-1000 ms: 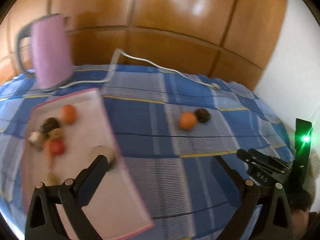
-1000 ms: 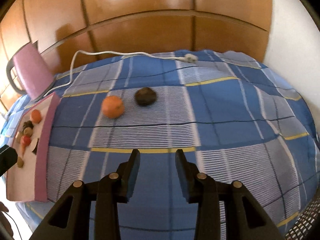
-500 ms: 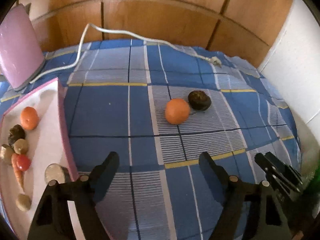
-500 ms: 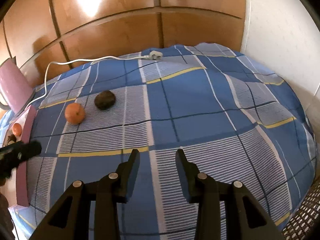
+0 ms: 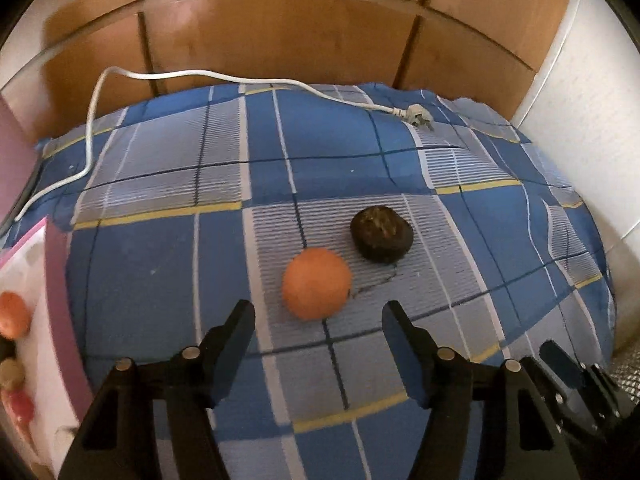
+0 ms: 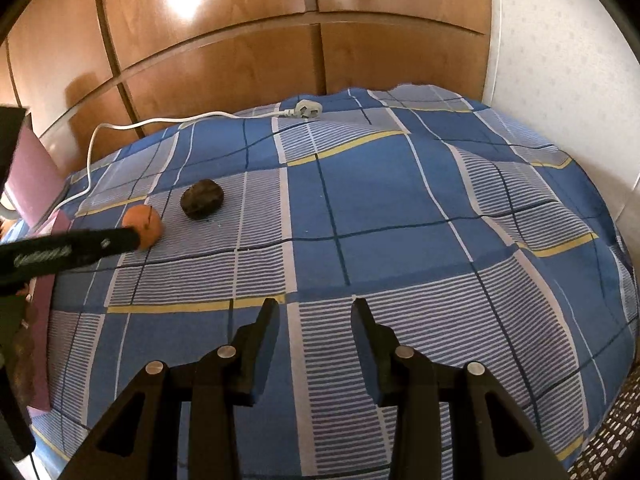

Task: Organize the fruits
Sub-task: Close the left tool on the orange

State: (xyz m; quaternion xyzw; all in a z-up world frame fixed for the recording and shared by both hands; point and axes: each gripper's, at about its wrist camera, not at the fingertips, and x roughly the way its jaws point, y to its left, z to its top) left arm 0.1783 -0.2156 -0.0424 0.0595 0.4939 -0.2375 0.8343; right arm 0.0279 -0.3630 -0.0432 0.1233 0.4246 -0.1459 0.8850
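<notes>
An orange [image 5: 317, 283] lies on the blue checked cloth, with a dark brown fruit [image 5: 380, 239] just behind it to the right. My left gripper [image 5: 318, 326] is open, its fingers either side of the orange's near edge, not touching it. A pink-rimmed white tray [image 5: 48, 320] at the left edge holds several small fruits [image 5: 12, 314]. In the right wrist view my right gripper [image 6: 314, 320] is open and empty over the cloth, nearer and right of the orange [image 6: 146, 226] and dark fruit [image 6: 201, 199]. A left finger [image 6: 68, 250] reaches the orange there.
A white power cord with plug [image 5: 416, 116] lies along the back of the table. A pink kettle [image 6: 30, 178] stands at the back left. Wooden panels run behind, a white wall [image 5: 580, 100] on the right. The right gripper's tip [image 5: 568, 368] shows at lower right.
My left gripper has swung right from the tray and moved forward up to the orange. My right gripper has turned rightward, so the fruits slid left in its view.
</notes>
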